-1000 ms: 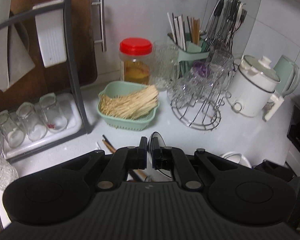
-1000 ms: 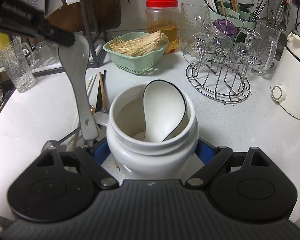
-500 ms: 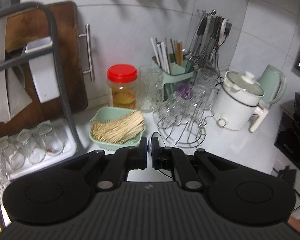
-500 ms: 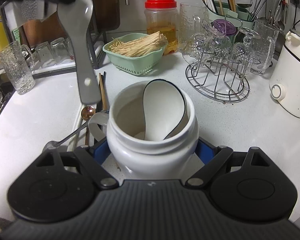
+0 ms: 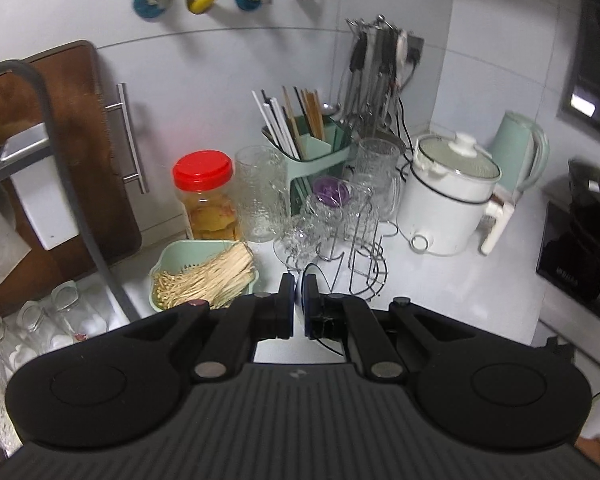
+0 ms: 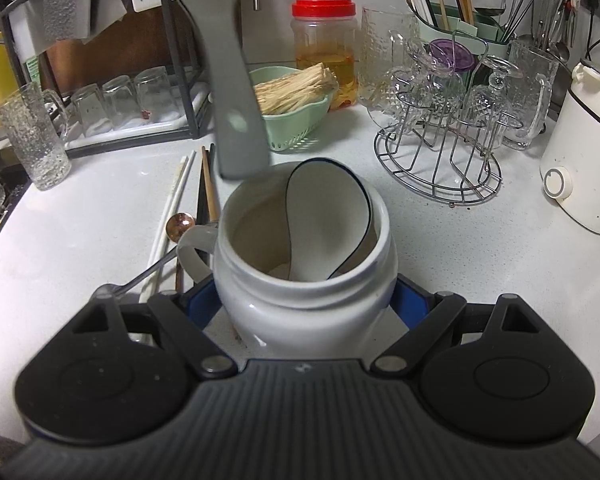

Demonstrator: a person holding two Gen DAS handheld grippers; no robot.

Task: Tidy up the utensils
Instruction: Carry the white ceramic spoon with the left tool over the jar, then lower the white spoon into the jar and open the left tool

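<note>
Spoons, two: one in jar [image 6: 304, 280] (right tool [image 6: 304, 300] gripping), one pinched by left tool [image 5: 299, 300]

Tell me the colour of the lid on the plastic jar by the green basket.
Red. The jar lid shows best in the right wrist view.

Left gripper [image 5: 299, 300] fingers [image 5: 286, 300] pinched (thin white edge between) — counter [image 5: 440, 292], glass rack [image 5: 340, 248]

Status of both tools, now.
Left tool: closed on a grey spoon, handle hanging down.
Right tool: closed around the white ceramic jar.
</note>
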